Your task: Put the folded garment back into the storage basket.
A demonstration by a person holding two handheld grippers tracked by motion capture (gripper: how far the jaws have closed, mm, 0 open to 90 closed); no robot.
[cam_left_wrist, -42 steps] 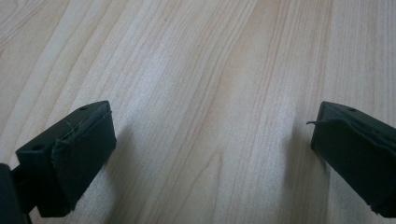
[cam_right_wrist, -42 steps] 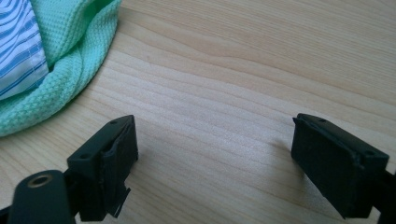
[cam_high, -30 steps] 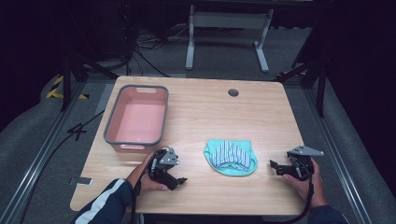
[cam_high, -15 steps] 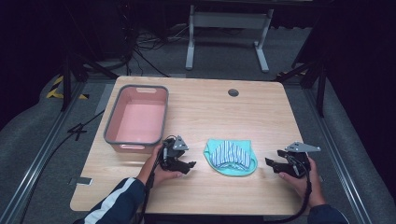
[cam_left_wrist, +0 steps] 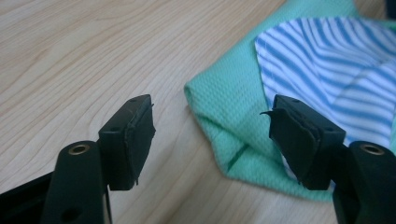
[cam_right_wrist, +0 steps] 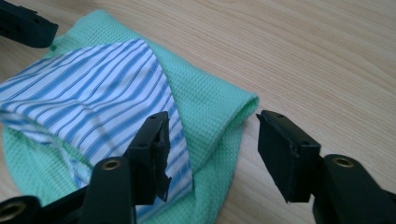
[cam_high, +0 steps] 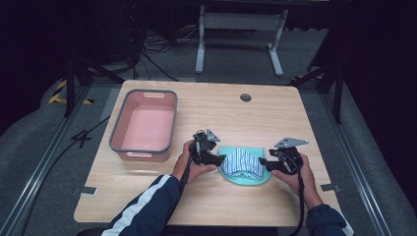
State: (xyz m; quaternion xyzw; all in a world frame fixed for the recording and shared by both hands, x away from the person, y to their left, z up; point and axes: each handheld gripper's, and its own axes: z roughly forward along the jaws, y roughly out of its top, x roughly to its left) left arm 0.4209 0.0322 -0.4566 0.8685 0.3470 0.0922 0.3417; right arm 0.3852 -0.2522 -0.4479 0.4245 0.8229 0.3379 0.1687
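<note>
A folded cloth (cam_high: 243,165), mint green with a blue-and-white striped panel, lies on the wooden table (cam_high: 216,206) near its front edge. My left gripper (cam_high: 220,158) is at the cloth's left edge, open, its jaws straddling the green corner (cam_left_wrist: 205,105). My right gripper (cam_high: 262,162) is at the cloth's right edge, open too, with the green fold (cam_right_wrist: 233,109) between its jaws and one jaw over the striped panel (cam_right_wrist: 93,107). Neither gripper has closed on the fabric.
A pink basin with a grey rim (cam_high: 145,124) stands at the table's left, just behind my left hand. A round cable hole (cam_high: 245,97) sits near the far edge. Bare wood stretches behind the cloth.
Both grippers have moved inward from the table's sides to the cloth's two edges. The cloth lies where it did.
</note>
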